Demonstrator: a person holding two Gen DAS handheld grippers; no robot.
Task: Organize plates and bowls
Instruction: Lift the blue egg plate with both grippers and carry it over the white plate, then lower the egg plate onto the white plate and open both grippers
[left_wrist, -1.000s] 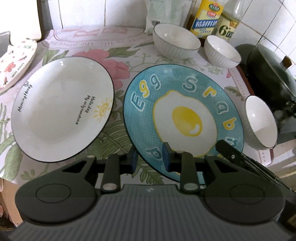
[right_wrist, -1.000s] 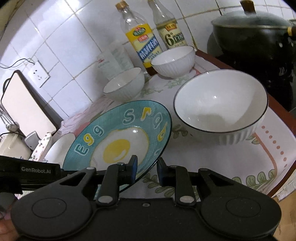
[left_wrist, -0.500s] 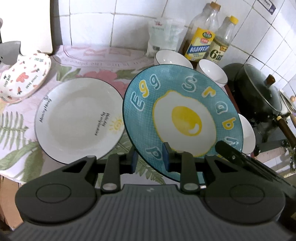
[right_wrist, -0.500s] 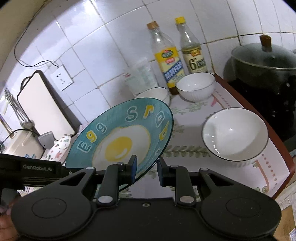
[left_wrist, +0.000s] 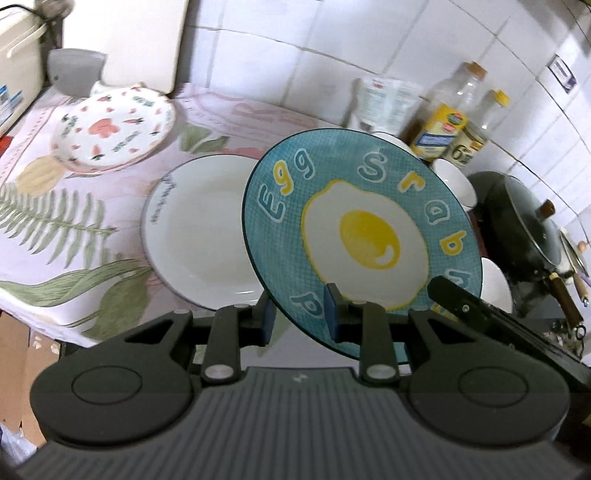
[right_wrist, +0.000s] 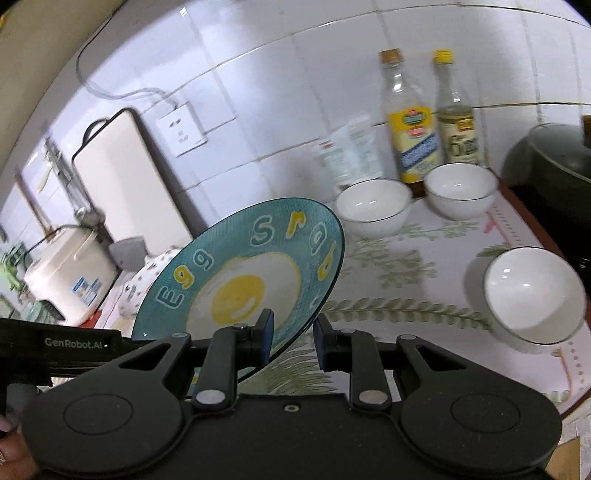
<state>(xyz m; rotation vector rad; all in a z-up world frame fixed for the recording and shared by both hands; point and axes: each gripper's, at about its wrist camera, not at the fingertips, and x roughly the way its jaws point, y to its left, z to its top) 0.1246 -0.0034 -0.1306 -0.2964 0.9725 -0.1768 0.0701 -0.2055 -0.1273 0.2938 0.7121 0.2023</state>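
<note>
1. Teal and printed with a fried egg, the egg plate (left_wrist: 365, 236) is up in the air above the worktop (left_wrist: 55, 236), tilted on edge; both claws clamp its lower rim from opposite sides.
2. Left claw (left_wrist: 300, 314) is closed on the rim, one blue pad on the printed face and the other behind the plate; the right claw (right_wrist: 293, 338) is closed on the same plate, its pads either side of the edge.
3. Below and to the left of the raised plate, a white plate (left_wrist: 199, 229) with a dark rim lies flat on the floral cloth; further back left sits a flowered plate (left_wrist: 114, 129), near a grey cup and a white board leaning on the tiles.
4. Two white bowls (right_wrist: 373, 212) stand side by side near the wall, just in front of two bottles (right_wrist: 413, 122) and a clear packet; a third white bowl (right_wrist: 532, 291) sits apart near the worktop's front edge.
5. A dark lidded pot (left_wrist: 524, 221) stands off the right end; a rice cooker (right_wrist: 70, 273) stands at the far left.
</note>
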